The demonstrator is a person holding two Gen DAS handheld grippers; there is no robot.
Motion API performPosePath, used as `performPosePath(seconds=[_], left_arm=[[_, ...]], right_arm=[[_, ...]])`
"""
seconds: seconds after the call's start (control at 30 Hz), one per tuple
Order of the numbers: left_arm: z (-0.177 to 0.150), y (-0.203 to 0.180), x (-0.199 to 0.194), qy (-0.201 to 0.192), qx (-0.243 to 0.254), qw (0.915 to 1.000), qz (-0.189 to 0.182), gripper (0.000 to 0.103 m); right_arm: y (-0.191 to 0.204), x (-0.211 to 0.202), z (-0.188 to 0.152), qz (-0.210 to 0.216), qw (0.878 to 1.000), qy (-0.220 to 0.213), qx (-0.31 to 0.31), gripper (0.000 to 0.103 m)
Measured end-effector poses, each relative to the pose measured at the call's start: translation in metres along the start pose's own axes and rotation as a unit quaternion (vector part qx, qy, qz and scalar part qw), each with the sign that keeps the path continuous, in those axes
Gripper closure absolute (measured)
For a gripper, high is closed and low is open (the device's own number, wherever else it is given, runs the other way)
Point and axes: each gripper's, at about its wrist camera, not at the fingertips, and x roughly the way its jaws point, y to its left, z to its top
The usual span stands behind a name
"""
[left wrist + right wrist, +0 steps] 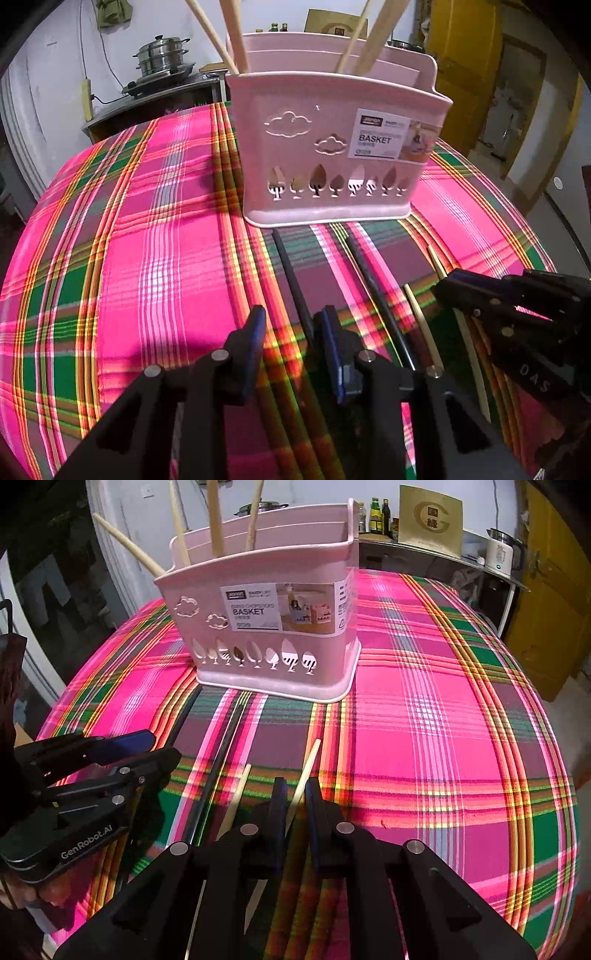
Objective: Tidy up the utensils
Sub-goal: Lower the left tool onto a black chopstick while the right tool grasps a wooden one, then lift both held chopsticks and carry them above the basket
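Four loose chopsticks lie on our plaid desk [424, 686] before the pink basket [273, 627]: two black chopsticks [218, 760], two pale chopsticks [308, 771]. Our left gripper [291, 325] has its fingers spread; our right gripper [295, 797] pinches one pale stick.

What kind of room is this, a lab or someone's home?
Most likely a home kitchen: a stacked steamer pot on a stove, an electric kettle beside sauce bottles, and a plaid tablecloth.

**Both grippers low, side by side**

The left gripper [293, 325] hovers with its 2 fingers parted. The right gripper [295, 794] sits just beside it, jaws narrowed to a slim gap, fingertips angled down and forward.
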Motion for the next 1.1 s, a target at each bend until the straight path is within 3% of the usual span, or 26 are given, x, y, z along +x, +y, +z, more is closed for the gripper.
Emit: performPosePath(seconds=[0.17, 0.37, 0.57, 1.1], left_arm=[[0.004, -0.001, 0.002, 0.002, 0.002, 1.0000, 0.002, 0.092], [0.007, 0.003, 0.000, 0.006, -0.014, 0.9997, -0.017, 0.097], [0.011, 0.008, -0.019, -0.013, -0.019, 0.9993, -0.029, 0.098], [0.035, 0.019, -0.121, -0.115, -0.022, 0.9909, -0.065, 0.098]], right_arm=[[0.001, 0.001, 0.002, -0.003, 1.000, -0.002, -0.003, 0.098], [-0.002, -0.002, 0.005, 0.014, 1.000, -0.009, 0.003, 0.099], [-0.001, -0.022, 0.011, 0.030, 0.999, -0.034, 0.003, 0.099], [0.011, -0.114, 0.032, 0.051, 0.989, -0.141, -0.010, 0.099]])
